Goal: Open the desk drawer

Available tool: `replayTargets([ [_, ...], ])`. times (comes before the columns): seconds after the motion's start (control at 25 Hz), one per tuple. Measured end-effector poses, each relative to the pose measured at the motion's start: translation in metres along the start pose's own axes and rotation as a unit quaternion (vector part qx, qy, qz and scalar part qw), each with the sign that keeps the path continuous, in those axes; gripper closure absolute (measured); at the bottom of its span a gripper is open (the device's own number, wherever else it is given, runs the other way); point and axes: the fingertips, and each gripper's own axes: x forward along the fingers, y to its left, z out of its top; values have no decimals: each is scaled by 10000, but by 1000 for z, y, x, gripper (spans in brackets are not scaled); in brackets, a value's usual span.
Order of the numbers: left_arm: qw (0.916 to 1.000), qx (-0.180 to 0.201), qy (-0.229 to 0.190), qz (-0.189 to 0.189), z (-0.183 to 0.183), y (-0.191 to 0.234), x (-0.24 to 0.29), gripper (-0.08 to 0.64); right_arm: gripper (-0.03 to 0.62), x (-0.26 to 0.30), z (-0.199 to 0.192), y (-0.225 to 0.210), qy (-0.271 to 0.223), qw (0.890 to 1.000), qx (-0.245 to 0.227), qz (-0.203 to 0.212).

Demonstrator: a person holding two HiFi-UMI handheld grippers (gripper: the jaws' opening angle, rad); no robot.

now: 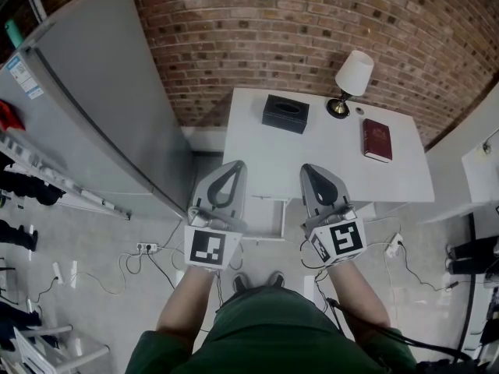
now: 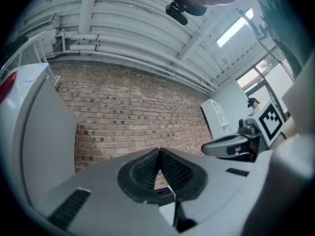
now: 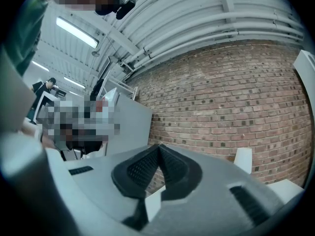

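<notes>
A white desk (image 1: 257, 150) stands against the brick wall. A white drawer front (image 1: 261, 218) shows under its near edge, between my two grippers; how far out it stands I cannot tell. My left gripper (image 1: 231, 167) is shut and empty, held level over the desk's near left edge. My right gripper (image 1: 311, 168) is shut and empty beside it, over the near edge. In the left gripper view the pads (image 2: 150, 168) meet with nothing between them, and the right gripper (image 2: 231, 144) shows off to the side. The right gripper view shows its fingers (image 3: 142, 168) closed together on nothing.
On the desk are a black tissue box (image 1: 285, 113), a lamp (image 1: 351, 80) and a red book (image 1: 376, 139). A tall grey cabinet (image 1: 101, 107) stands at the left. A power strip (image 1: 146, 248) and cables lie on the floor. White furniture (image 1: 482, 162) stands at the right.
</notes>
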Motion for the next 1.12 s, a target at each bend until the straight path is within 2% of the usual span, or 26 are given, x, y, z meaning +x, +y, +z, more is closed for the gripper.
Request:
replayTargets([
  [1.12,9998,-77,-40,-201,-13,44,-17,552,592,27,1,37,81,9999,-90,-112],
])
